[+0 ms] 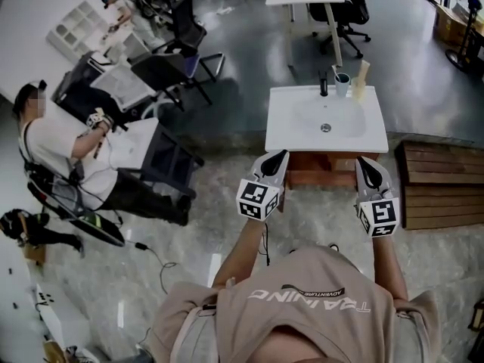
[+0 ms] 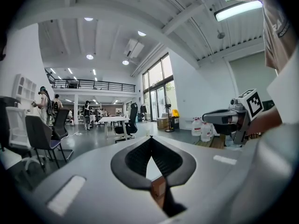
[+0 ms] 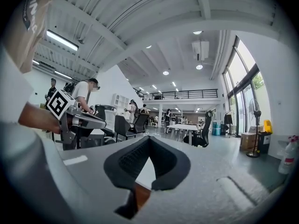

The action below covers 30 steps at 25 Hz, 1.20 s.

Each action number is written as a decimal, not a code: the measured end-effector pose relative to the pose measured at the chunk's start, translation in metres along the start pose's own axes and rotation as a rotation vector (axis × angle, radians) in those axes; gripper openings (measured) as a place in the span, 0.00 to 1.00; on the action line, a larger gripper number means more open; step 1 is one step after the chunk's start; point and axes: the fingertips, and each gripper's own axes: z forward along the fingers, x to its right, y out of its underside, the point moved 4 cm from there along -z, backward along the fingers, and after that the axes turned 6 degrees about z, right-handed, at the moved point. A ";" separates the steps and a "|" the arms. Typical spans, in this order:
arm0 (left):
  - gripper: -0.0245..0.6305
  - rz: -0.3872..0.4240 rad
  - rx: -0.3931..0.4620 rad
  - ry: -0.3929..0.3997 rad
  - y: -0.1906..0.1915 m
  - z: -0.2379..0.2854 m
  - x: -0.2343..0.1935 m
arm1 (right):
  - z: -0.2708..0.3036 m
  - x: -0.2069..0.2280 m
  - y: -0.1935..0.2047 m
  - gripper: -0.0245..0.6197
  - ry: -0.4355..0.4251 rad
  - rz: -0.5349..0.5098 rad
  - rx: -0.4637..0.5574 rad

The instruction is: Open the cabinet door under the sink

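Observation:
A white sink top [image 1: 302,134] sits on a low wooden cabinet [image 1: 325,171], whose front shows as a brown strip between my two grippers in the head view. My left gripper [image 1: 277,159] is level before the cabinet's left end, jaws closed tip to tip on nothing. At the cabinet's right end my right gripper [image 1: 368,165] is also shut and empty. In the left gripper view the closed jaw tips of the left gripper [image 2: 150,138] meet, with a sliver of wood [image 2: 158,188] below. The right gripper view shows the right gripper [image 3: 148,137] the same way. No door handle is visible.
A black tap [image 1: 324,87], a cup [image 1: 342,84] and a pale bottle [image 1: 358,80] stand at the sink's back edge. A slatted wooden platform [image 1: 442,195] lies to the right. A seated person [image 1: 68,150], chairs [image 1: 170,161] and a floor cable [image 1: 155,254] are to the left.

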 end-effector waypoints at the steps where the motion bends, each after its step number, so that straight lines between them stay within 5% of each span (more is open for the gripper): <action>1: 0.06 0.000 0.000 0.001 0.000 -0.001 0.000 | 0.001 -0.001 0.001 0.04 -0.004 0.001 -0.005; 30: 0.06 -0.039 -0.007 0.010 0.008 0.001 0.005 | 0.007 -0.008 0.006 0.04 -0.055 -0.029 -0.059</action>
